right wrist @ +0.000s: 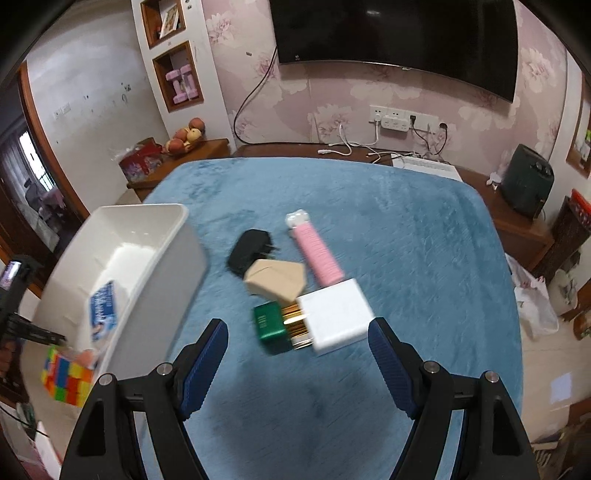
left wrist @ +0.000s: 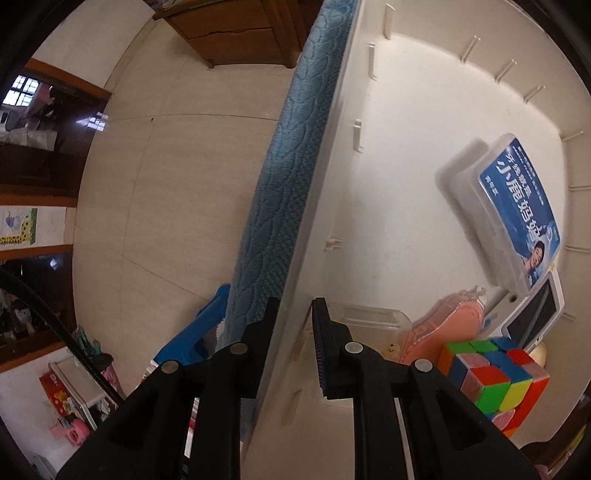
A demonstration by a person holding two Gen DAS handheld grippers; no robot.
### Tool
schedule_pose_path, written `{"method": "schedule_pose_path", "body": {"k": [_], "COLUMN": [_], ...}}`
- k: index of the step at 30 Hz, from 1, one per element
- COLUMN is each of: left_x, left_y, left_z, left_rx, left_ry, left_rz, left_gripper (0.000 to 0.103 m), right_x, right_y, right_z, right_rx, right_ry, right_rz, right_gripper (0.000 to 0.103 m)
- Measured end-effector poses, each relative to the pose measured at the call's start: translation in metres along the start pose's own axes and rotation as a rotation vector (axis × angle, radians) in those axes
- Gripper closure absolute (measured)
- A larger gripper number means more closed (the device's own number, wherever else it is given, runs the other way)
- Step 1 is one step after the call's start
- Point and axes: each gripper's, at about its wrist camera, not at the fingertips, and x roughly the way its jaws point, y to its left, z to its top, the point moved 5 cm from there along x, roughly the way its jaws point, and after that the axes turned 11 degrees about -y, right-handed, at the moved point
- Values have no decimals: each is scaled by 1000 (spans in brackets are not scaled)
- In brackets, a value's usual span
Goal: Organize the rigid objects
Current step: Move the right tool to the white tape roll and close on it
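My left gripper [left wrist: 295, 321] points down and is shut on the side wall of the white bin [left wrist: 399, 155]. One finger is outside the wall and one inside. In the bin lie a blue-labelled clear box [left wrist: 517, 210], a colourful puzzle cube [left wrist: 495, 373], a pink item [left wrist: 443, 325] and a small white screen device [left wrist: 532, 317]. My right gripper [right wrist: 297, 328] hangs open over the blue cloth [right wrist: 406, 229], just short of a pile. The pile holds a white box [right wrist: 336, 314], a green and gold box [right wrist: 269, 325], a beige box [right wrist: 275, 278], a black object [right wrist: 247, 251] and a pink tube [right wrist: 317, 254]. The pads touch none of them.
The bin [right wrist: 147, 266] stands at the cloth's left edge, beside the pile. A wooden cabinet [right wrist: 517, 221] with cables and a dark heater [right wrist: 526, 181] runs behind the table under a wall television [right wrist: 391, 33]. Tiled floor [left wrist: 177, 177] lies beside the table.
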Motion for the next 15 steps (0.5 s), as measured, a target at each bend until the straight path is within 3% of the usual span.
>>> {"method": "schedule_pose_path", "body": {"k": [15], "left_x": [2], "left_y": [-2], "left_z": [2], "left_rx": [-64], "left_ry": [18], "left_rz": [42], "left_gripper": [82], "right_x": [52], "right_y": [-24], "right_z": [-30], "right_rx": [-100], "right_ry": [105], "right_rz": [-30], "right_gripper": [24]}}
